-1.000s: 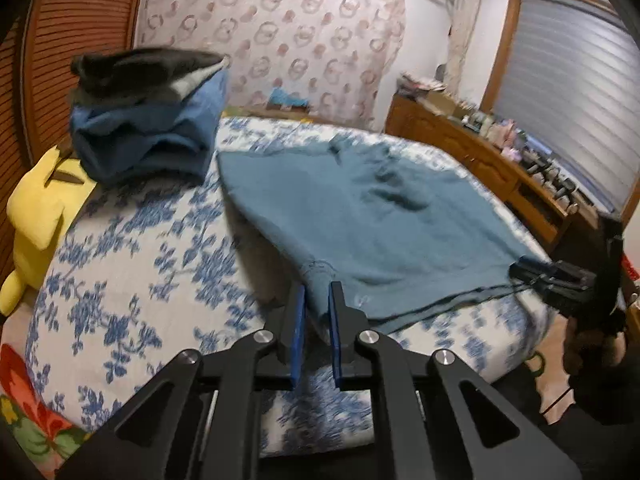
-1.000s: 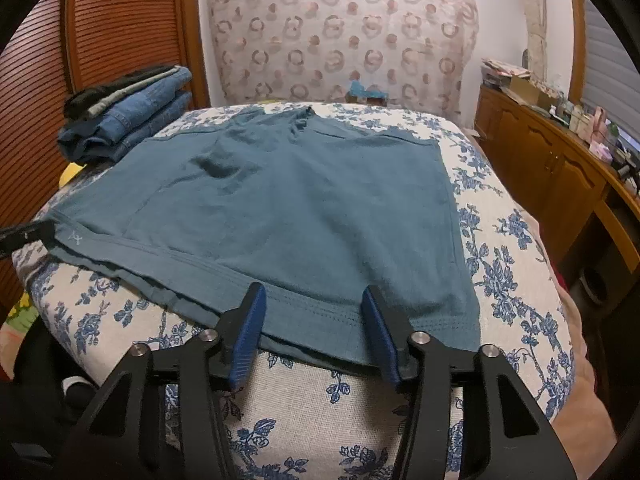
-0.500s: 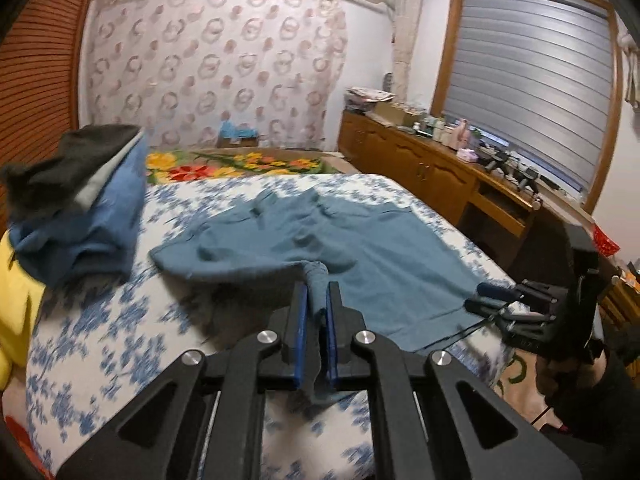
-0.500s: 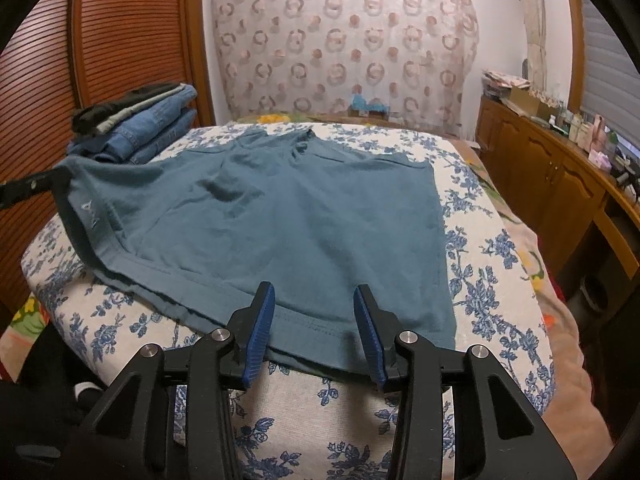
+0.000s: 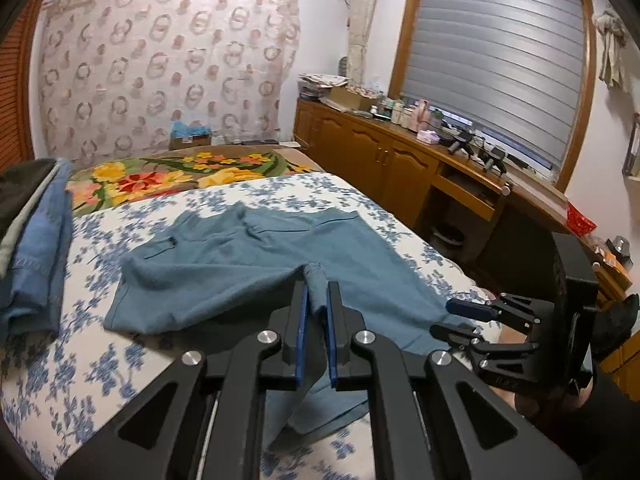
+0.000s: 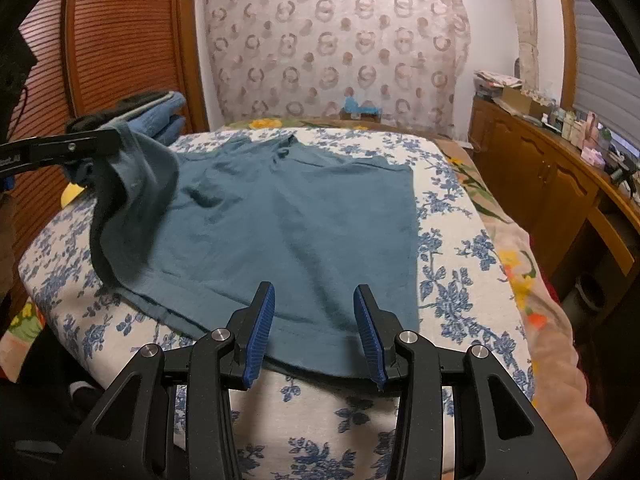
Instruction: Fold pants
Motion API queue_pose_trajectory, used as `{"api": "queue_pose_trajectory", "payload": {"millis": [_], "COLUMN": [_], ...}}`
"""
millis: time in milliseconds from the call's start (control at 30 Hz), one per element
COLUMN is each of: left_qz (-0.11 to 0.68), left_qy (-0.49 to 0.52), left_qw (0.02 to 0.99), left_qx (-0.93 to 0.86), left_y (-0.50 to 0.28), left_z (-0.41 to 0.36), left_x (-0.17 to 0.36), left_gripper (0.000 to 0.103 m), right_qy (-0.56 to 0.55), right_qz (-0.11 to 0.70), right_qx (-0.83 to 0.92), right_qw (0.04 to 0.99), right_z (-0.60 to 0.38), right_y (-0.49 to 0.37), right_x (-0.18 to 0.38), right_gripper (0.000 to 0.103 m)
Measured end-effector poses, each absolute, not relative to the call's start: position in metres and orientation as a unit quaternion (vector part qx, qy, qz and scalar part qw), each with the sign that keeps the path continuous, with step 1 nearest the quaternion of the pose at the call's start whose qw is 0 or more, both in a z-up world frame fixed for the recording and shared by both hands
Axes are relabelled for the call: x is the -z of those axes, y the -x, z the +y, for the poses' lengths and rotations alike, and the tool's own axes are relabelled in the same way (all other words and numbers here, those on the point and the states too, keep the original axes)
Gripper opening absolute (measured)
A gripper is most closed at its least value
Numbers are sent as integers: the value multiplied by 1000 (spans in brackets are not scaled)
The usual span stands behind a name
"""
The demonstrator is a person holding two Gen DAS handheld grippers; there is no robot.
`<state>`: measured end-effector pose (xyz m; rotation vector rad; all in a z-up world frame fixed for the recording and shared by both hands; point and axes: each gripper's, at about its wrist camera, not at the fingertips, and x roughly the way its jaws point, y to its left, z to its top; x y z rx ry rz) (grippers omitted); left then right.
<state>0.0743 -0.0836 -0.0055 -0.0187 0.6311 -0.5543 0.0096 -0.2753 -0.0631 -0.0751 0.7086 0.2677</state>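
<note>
The teal pants (image 5: 240,264) lie spread on the flower-print bed (image 5: 60,360). My left gripper (image 5: 315,292) is shut on one near corner of them and holds it off the bed, so cloth hangs below the jaws. In the right wrist view the left gripper (image 6: 92,146) is at the left with the raised corner draped from it over the pants (image 6: 296,216). My right gripper (image 6: 314,296) stands open over the near hem by the bed's front edge, its pads apart and not pressing the cloth. It also shows from the side, the right gripper (image 5: 460,316).
A stack of folded clothes (image 5: 36,240) sits at the bed's left side, also seen as the stack (image 6: 160,116) behind the raised corner. A yellow plush toy (image 6: 72,198) lies beside it. A wooden cabinet (image 5: 380,160) with clutter runs along the right wall. A bright floral blanket (image 5: 180,176) covers the far end.
My left gripper has risen and swung toward the right with the pants corner, lifting that side off the bed. The right gripper has stayed over the near hem.
</note>
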Motion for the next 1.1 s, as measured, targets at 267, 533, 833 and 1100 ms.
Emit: {"api": "queue_pose_trajectory", "payload": {"millis": [267, 533, 833, 1100], "left_qz": [295, 317, 333, 369], "left_qy": [-5, -5, 4, 11], "left_qw": [906, 902, 902, 896], "left_qx": [304, 293, 275, 247], "left_y": [-77, -81, -76, -79], "left_z": [-125, -126, -99, -78], "left_x": [-16, -3, 15, 49], "left_gripper": [5, 13, 47, 58], "right_qy": [34, 32, 34, 42], "right_qz": [342, 343, 348, 344], "right_qx": [-121, -115, -114, -124], "right_qw": [931, 932, 930, 930], "right_z": [-288, -295, -288, -281], "right_y": [-5, -4, -8, -15], "right_x": [59, 59, 60, 54], "right_gripper": [41, 41, 41, 41]}}
